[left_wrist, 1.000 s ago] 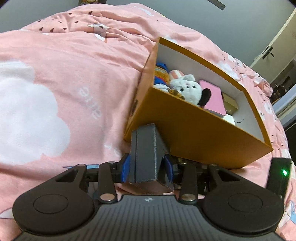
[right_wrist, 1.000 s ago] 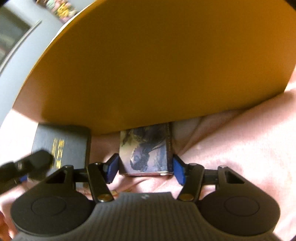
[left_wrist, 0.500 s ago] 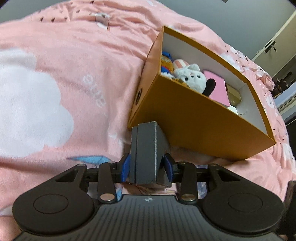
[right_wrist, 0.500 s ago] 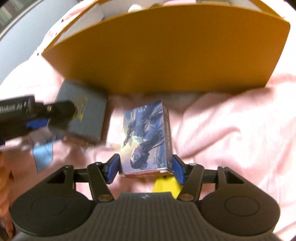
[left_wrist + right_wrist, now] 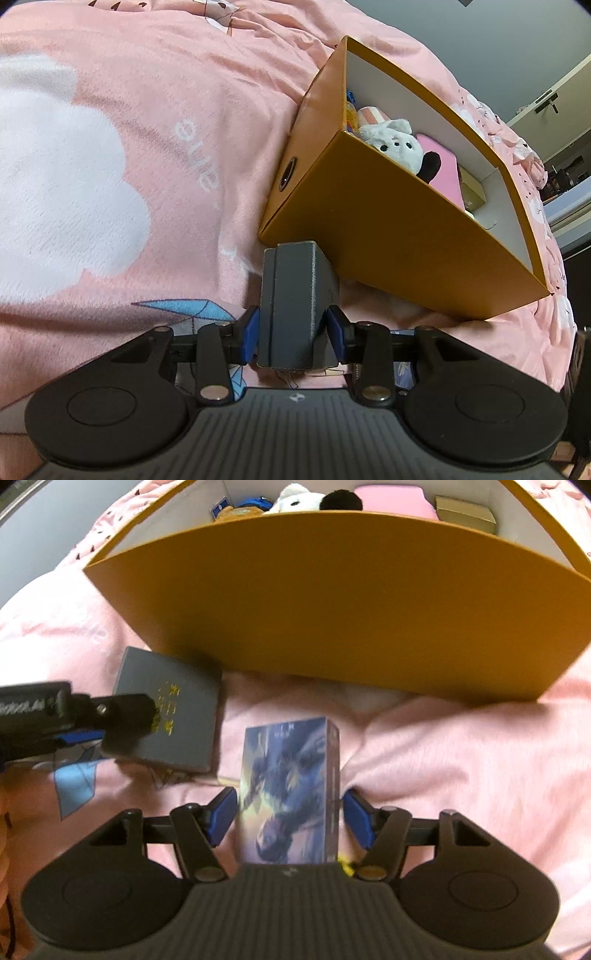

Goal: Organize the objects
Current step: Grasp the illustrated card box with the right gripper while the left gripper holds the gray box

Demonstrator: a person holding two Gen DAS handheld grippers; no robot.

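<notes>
Left claw point(image 5: 291, 334) clamps grey box point(image 5: 293, 302); right claw point(image 5: 290, 818) clamps blue box point(image 5: 291, 790)

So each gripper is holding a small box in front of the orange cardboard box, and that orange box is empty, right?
Not empty. The right wrist view shows the orange cardboard box already holding a white plush toy, a pink flat case and a small gold box. The rest is correct.
</notes>
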